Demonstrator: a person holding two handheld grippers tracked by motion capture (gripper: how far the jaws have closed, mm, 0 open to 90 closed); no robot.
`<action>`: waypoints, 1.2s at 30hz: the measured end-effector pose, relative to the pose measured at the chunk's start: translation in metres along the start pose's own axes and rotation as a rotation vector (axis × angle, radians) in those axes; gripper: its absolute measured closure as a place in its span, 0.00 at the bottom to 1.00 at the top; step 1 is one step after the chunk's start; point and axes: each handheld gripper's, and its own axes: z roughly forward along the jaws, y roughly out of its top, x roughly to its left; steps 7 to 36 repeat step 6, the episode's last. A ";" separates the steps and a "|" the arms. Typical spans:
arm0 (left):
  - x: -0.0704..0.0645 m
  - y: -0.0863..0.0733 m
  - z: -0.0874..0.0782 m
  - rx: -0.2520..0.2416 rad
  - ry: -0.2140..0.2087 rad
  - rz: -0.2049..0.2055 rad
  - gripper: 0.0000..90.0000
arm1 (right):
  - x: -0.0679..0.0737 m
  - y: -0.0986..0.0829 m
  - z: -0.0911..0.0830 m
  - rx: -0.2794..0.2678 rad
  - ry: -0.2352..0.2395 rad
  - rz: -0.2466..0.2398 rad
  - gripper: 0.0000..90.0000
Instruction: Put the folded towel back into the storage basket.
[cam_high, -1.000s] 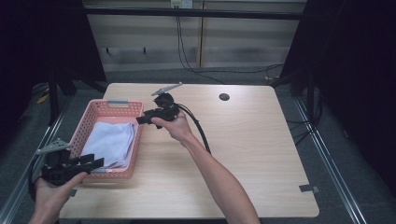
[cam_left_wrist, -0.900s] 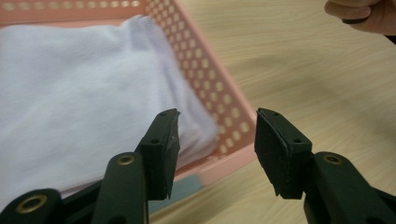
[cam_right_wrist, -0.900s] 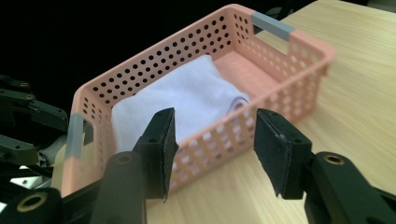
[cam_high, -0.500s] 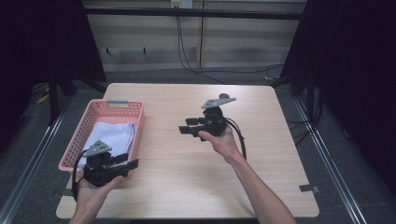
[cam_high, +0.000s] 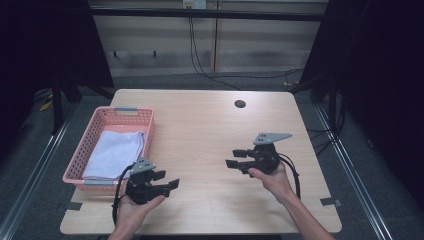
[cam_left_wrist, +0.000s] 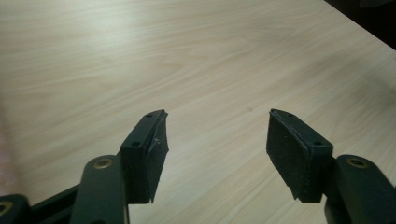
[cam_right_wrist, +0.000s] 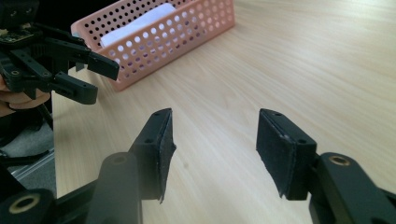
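A pink perforated basket (cam_high: 150, 126) stands on the left side of the wooden table, and a folded pale cloth (cam_high: 115, 152) lies in it. Just right of the basket's near corner, a hand holds my left gripper (cam_high: 167, 179) low over the table; it is open and empty. In the left gripper view its jaws (cam_left_wrist: 217, 122) frame bare wood. My right gripper (cam_high: 231, 158) is held right of centre, pointing left, open and empty. The right gripper view has its own jaws (cam_right_wrist: 215, 116) over bare wood, with the basket (cam_right_wrist: 187, 28), the cloth (cam_right_wrist: 144, 18) and the left gripper (cam_right_wrist: 105, 83) beyond.
A small round hole (cam_high: 240, 104) marks the table's far side. Bare wood (cam_high: 200, 135) separates the two grippers. Cables run across the floor behind the table, and dark curtains stand to both sides. The near table edge lies just under both hands.
My right gripper has drawn back from the basket to the right and nearer side of the table. My left gripper has swung from the basket's left front to its right near corner.
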 end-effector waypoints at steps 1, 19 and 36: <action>-0.003 -0.001 0.004 0.009 -0.005 -0.002 0.41 | -0.001 -0.004 -0.003 0.002 0.001 0.012 0.49; -0.017 -0.014 0.011 0.038 -0.013 0.046 0.40 | -0.003 -0.027 -0.017 0.002 -0.064 0.013 0.40; -0.017 -0.014 0.011 0.038 -0.013 0.046 0.40 | -0.003 -0.027 -0.017 0.002 -0.064 0.013 0.40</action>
